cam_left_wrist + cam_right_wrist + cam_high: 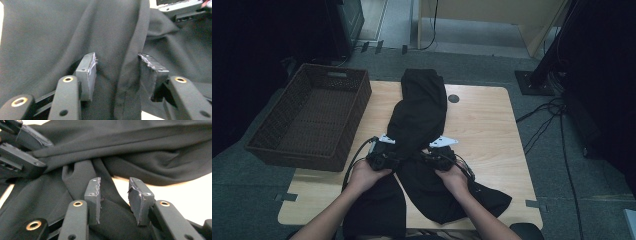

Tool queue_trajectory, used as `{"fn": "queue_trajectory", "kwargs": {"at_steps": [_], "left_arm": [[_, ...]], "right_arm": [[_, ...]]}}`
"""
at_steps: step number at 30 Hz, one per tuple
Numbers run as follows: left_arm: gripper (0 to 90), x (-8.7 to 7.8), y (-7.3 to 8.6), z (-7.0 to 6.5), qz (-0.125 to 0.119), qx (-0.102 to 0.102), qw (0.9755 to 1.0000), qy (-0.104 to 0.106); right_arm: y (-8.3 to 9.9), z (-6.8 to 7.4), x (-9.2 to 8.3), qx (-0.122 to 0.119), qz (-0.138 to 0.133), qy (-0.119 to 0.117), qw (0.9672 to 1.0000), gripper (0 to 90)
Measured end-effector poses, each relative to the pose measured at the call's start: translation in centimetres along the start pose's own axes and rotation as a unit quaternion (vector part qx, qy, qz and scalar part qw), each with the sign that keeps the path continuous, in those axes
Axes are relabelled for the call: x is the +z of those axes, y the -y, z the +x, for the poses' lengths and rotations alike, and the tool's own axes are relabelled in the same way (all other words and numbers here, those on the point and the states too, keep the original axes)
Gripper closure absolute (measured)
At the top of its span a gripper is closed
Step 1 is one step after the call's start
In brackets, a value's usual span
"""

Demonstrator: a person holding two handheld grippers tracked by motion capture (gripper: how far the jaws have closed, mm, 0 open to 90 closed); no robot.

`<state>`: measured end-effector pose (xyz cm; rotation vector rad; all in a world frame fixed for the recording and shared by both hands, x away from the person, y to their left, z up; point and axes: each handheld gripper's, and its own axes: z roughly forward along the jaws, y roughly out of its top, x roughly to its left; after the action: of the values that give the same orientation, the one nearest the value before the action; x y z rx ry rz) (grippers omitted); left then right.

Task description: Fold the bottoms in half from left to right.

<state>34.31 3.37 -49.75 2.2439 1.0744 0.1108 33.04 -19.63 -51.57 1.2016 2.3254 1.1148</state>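
Observation:
A black garment [419, 112] lies lengthwise down the middle of the wooden table [487, 130], its far end hanging over the back edge and two wide parts spreading toward the near edge. My left gripper [387, 156] meets the cloth's left side where it narrows, and my right gripper [434, 157] meets its right side. In the left gripper view the left gripper [117, 62] stands open over a raised seam of the garment [62, 37]. In the right gripper view the right gripper [115, 187] is open above a fold of the garment [140, 152], with the left gripper [22, 150] at the upper left.
A dark brown wicker basket [312, 117] sits at the table's left, partly over its edge. A round cable hole [453, 98] is near the back edge. Bare wood lies to the garment's right. Cables [547, 117] run on the floor at the right.

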Motion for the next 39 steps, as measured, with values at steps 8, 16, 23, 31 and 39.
{"fn": "queue_trajectory", "kwargs": {"at_steps": [8, 16, 23, 31, 39], "left_arm": [[63.6, 1.9, -2.6, 0.8, -0.013, -0.004, 0.9992, -0.038], [49.5, 2.1, -4.7, 2.4, -0.017, -0.026, 0.9993, -0.020], [49.5, 2.3, -3.9, 2.5, -0.009, -0.018, 0.9996, -0.019], [46.0, 0.8, -3.6, 1.9, -0.017, -0.005, 0.9997, -0.014], [40.8, -1.0, -1.9, 2.4, -0.014, 0.004, 0.9996, -0.024]], "right_arm": [[-1.0, -1.1, 1.7, -0.009, -0.019, 0.047, 0.9987, 73.5], [-3.1, -4.6, 3.6, 0.045, -0.016, 0.052, 0.9975, 61.8], [-3.0, -4.4, 3.5, 0.038, -0.018, 0.065, 0.9970, 65.6], [-2.0, -4.1, 2.3, 0.047, -0.013, 0.049, 0.9977, 67.1], [0.5, -2.7, -0.5, 0.028, -0.007, 0.040, 0.9988, 66.2]]}}
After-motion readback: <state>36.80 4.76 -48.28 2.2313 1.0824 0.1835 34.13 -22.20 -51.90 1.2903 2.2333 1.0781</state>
